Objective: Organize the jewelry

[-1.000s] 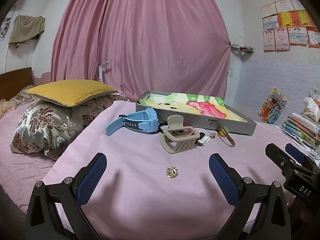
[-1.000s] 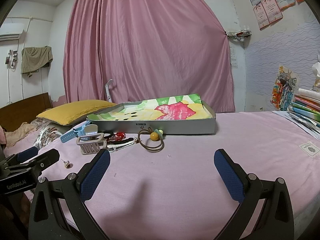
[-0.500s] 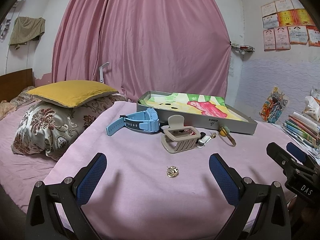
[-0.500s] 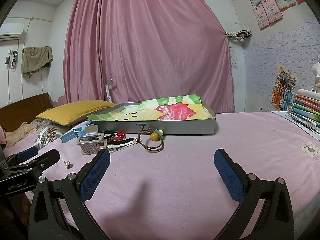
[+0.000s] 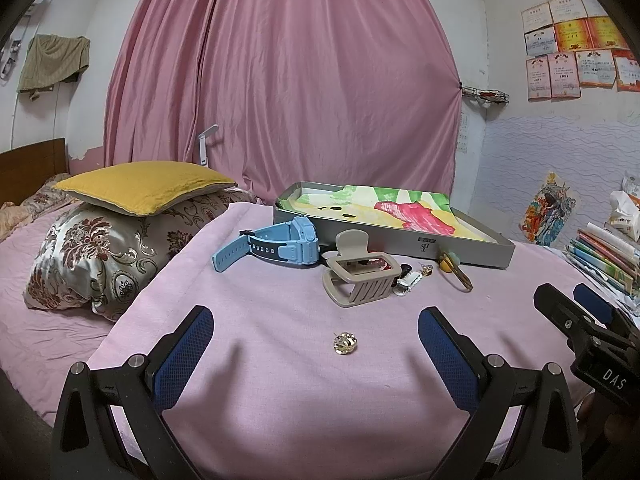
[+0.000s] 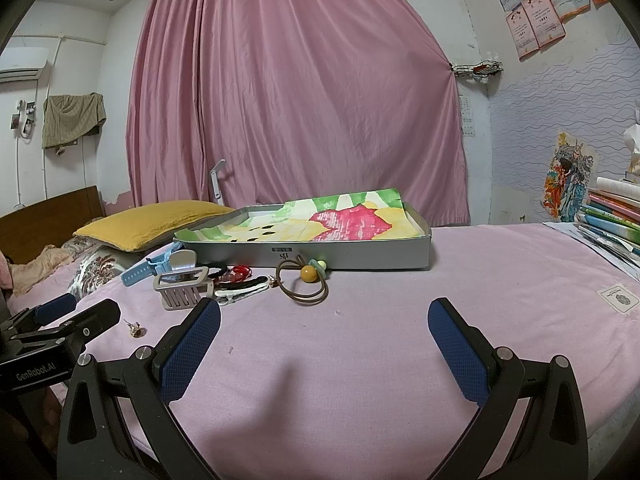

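The left claw (image 5: 315, 354) hangs spread wide with nothing in it, a small gold flower-shaped earring (image 5: 345, 343) lying on the pink sheet between its fingers. The right claw (image 6: 324, 346) is likewise wide and holding nothing over bare sheet. Beyond, a beige plastic hair clip (image 5: 359, 276) lies near a blue strap watch (image 5: 276, 245), its strap running leftward. Behind them sits a shallow grey metal box (image 5: 460, 249) lined with a painted paper sheet (image 5: 394, 211).
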`<state>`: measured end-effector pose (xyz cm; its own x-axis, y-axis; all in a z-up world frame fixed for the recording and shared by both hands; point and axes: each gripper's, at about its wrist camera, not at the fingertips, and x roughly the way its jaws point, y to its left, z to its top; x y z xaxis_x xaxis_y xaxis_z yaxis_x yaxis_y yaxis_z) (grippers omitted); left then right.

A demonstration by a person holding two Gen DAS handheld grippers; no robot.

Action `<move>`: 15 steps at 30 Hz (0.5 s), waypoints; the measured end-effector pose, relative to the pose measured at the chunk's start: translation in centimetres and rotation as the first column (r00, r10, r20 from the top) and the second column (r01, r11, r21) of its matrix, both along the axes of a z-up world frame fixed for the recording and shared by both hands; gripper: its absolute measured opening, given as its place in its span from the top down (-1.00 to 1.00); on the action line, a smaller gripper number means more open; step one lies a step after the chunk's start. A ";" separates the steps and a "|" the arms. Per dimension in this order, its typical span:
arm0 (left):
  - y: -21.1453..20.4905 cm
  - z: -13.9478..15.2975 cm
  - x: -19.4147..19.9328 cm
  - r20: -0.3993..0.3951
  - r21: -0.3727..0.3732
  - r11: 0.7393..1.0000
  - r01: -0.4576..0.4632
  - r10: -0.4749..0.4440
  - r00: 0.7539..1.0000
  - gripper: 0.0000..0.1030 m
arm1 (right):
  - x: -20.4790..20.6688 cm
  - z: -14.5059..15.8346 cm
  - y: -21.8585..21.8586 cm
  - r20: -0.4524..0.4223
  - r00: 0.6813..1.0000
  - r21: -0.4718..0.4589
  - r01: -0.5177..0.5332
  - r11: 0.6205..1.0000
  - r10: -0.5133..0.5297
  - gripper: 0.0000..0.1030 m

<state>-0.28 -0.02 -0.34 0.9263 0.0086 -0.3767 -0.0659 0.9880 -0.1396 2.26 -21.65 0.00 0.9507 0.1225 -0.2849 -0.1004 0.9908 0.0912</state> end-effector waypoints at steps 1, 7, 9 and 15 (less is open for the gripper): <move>-0.1 0.0 0.0 0.000 0.001 1.000 -0.001 0.001 1.000 -0.99 | 0.0 0.0 0.0 0.000 1.000 -0.001 0.000 1.000 0.000 -0.98; -0.1 0.0 0.0 -0.001 0.001 1.000 -0.001 0.001 1.000 -0.99 | 0.0 -0.1 0.0 0.001 1.000 0.001 0.000 1.000 0.000 -0.98; 0.0 0.0 0.0 -0.001 0.000 1.000 0.000 0.000 1.000 -0.99 | 0.0 -0.1 0.1 0.001 1.000 -0.001 0.002 1.000 -0.002 -0.98; -0.1 0.0 0.0 0.000 0.002 1.000 0.000 0.000 1.000 -0.99 | 0.0 0.1 0.0 0.003 1.000 -0.004 0.002 1.000 -0.002 -0.98</move>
